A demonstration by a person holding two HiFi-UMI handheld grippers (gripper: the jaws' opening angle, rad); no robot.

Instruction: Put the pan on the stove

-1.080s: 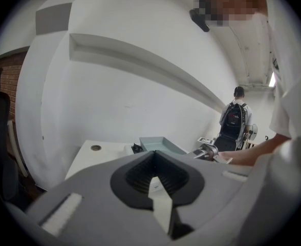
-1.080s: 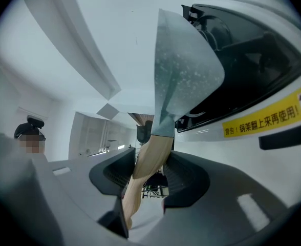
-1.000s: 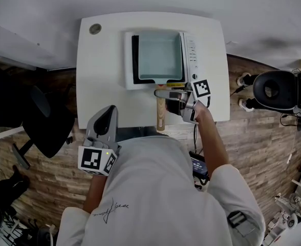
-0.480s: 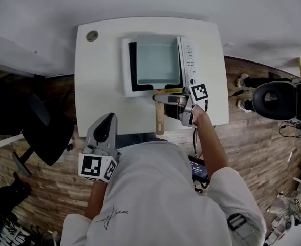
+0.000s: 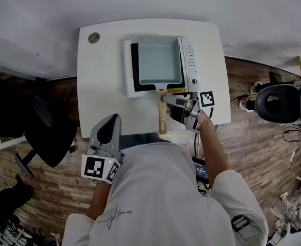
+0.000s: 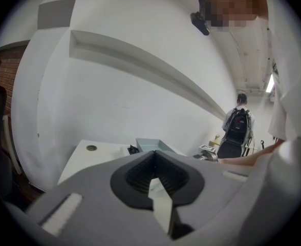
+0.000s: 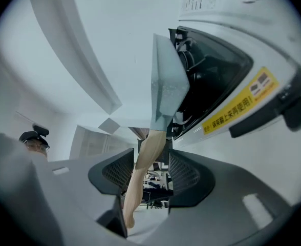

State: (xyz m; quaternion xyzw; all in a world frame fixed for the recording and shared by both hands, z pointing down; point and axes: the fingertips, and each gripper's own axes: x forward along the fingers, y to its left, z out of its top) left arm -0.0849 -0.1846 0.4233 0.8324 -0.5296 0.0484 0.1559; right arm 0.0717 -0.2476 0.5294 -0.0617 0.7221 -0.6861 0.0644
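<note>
Pan (image 5: 159,61) untouched by your left gripper (image 5: 111,122), lower left: jaws pressed together, empty. Your right gripper (image 5: 166,102), centre: jaws just opening, spread either side of wooden handle (image 5: 162,121), pads clear. Draw it straight back toward you, no sideways nudge. Pan itself sits upper centre, flat on stove (image 5: 190,60).

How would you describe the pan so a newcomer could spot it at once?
On the white table sits a white portable stove, and the pan rests on its black top. It is square and pale blue-green, with a light wooden handle pointing toward the person; nothing else there is cookware.
</note>
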